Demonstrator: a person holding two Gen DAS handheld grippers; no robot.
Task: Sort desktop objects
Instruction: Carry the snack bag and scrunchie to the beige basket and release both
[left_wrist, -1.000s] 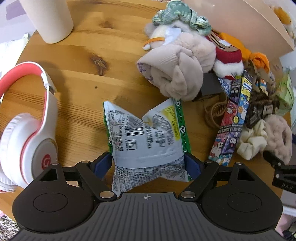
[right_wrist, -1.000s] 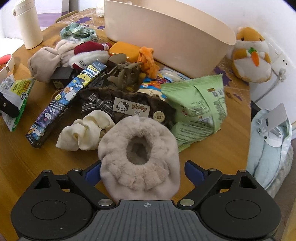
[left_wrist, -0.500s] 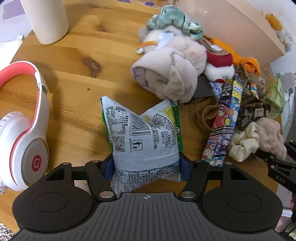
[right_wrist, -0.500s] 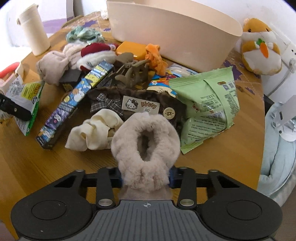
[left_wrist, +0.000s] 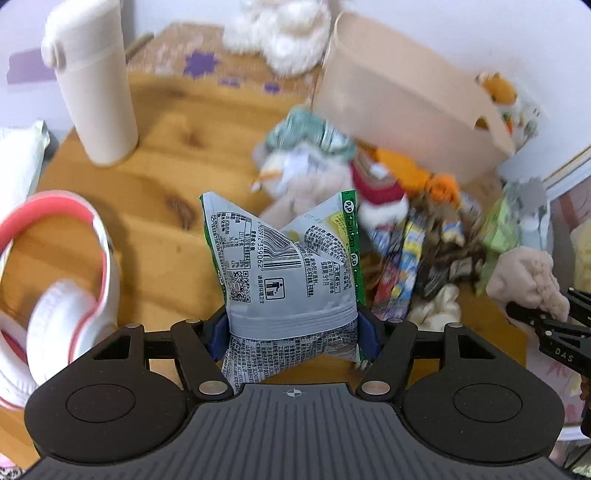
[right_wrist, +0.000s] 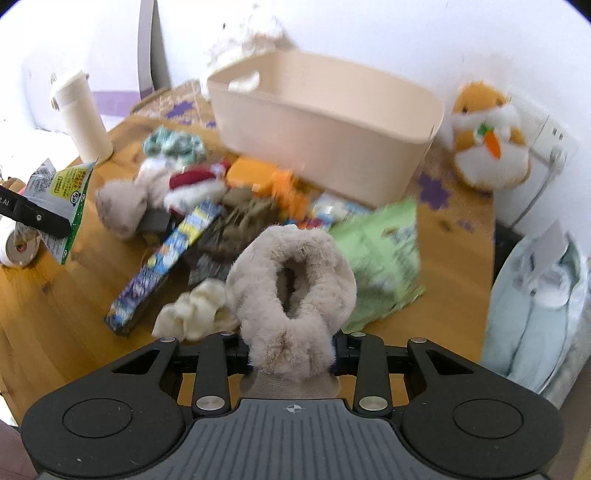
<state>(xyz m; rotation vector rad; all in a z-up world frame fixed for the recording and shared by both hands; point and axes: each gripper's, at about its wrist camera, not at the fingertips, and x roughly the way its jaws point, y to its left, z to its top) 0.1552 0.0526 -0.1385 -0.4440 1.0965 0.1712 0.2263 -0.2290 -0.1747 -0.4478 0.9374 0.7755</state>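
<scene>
Left gripper (left_wrist: 291, 328) held the crinkled grey-and-green foil snack packet (left_wrist: 286, 266) between its jaws, clear of the wooden table (left_wrist: 159, 177). Right gripper (right_wrist: 291, 350) squeezed the fluffy beige fur scrunchie (right_wrist: 291, 291) in narrow jaws.

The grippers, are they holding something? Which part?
Left gripper pinches the snack packet at its bottom end. Right gripper squeezes the fluffy scrunchie at its lower edge.

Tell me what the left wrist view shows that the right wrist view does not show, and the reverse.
Only the left wrist view shows the full red and white headphones and the barcode side of the snack packet held in the left gripper.

Only the right wrist view shows the whole hamster plush, the inside of the beige tub and the right gripper shut on the fluffy beige sock.

Both show the white tumbler, the tub, the packet, the sock and the wooden table.
</scene>
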